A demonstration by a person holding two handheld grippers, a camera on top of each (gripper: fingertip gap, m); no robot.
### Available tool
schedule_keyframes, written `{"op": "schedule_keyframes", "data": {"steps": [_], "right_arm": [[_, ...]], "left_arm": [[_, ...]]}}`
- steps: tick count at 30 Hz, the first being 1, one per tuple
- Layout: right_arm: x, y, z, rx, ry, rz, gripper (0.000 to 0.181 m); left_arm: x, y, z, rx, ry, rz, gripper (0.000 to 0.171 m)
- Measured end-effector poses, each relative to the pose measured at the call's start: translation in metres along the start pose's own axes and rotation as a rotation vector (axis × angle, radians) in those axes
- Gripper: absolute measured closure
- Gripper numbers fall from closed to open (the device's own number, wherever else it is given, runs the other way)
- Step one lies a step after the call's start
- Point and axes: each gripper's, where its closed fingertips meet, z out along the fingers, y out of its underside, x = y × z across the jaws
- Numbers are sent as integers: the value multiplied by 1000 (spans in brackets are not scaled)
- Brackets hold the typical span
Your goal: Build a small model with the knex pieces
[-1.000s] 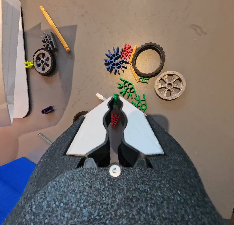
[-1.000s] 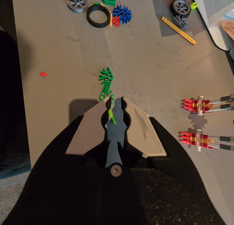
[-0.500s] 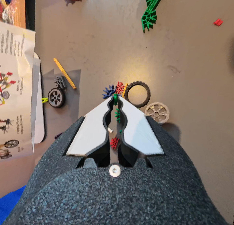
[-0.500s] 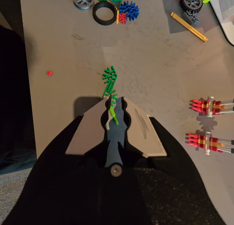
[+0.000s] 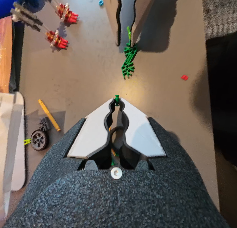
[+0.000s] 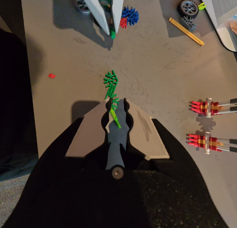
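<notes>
While my left gripper (image 5: 117,101) pinches dark green rod (image 5: 117,99) at fingertips, rod end protrudes forward, clear of table (image 5: 89,70). My right gripper (image 6: 116,101) stands parted, astride green connector chain (image 6: 111,85) with lime rod (image 6: 115,117) on table; nothing clamped. Legible brands, writing: none found.

Left wrist view: mounted behind left gripper (image 5: 117,100), looking forward and down along 2 fingers at grey table (image 5: 89,70), raised somewhat above it. Right wrist view: same mount behind right gripper (image 6: 116,100), lower, close over table. Facing each other, each seeing the other gripper at top of frame. Shared: green connector chain (image 5: 128,60) (image 6: 111,86), red chip (image 5: 184,77) (image 6: 52,75), yellow rod (image 5: 49,114) (image 6: 186,31).
</notes>
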Motion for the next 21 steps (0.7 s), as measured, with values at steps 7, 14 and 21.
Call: {"op": "schedule_keyframes", "data": {"steps": [7,14,21], "right_arm": [[-4,-3,4,10,-14,-11,163],[-4,-6,4,24,-16,-16,163],[-5,-6,6,26,-25,-17,163]], "left_arm": [[13,-17,28,8,19,-34,166],[15,-22,39,4,25,-46,166],[13,-20,43,-22,2,-96,166]]}}
